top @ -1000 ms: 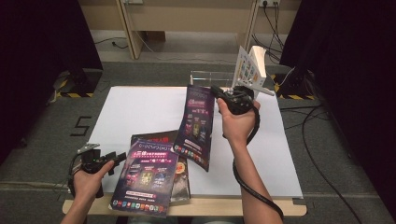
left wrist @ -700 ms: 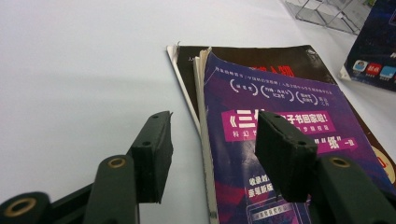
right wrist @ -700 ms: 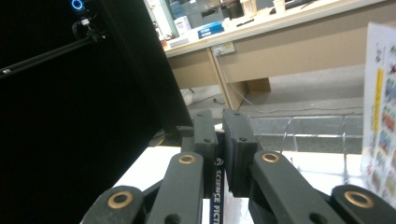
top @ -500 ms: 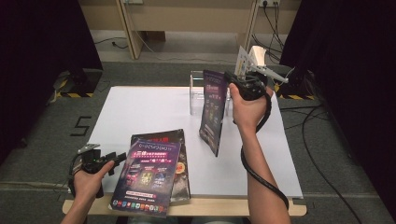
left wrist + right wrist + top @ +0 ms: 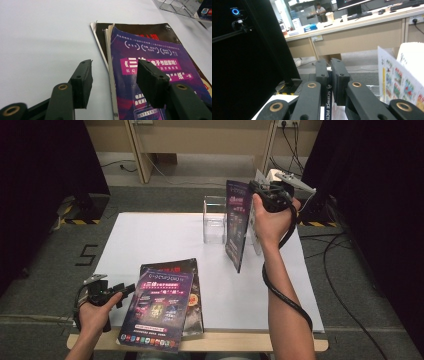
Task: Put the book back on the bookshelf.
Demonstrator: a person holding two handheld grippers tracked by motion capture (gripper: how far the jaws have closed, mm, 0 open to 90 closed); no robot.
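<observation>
**Right tongs had a magazine up in the air, left ones just sat by the stack**

So the right tongs [image 5: 260, 190] were clamped on the spine edge of a purple magazine [image 5: 236, 225], holding it upright above the desk [image 5: 155, 235] at about 1 o'clock in the high view. In the right gripper view the jaws pinched that thin spine [image 5: 329, 100] tight. Right behind it, toward 12 o'clock, stood a clear acrylic holder [image 5: 215, 217], and a white printed sheet [image 5: 399, 80] showed just past the hand. The left tongs [image 5: 122, 292] were open with nothing between them, parked at 7 o'clock, just beside the left edge of the magazine stack [image 5: 167, 302] lying flat at 6 o'clock, its near end poking over the desk's front edge.
</observation>
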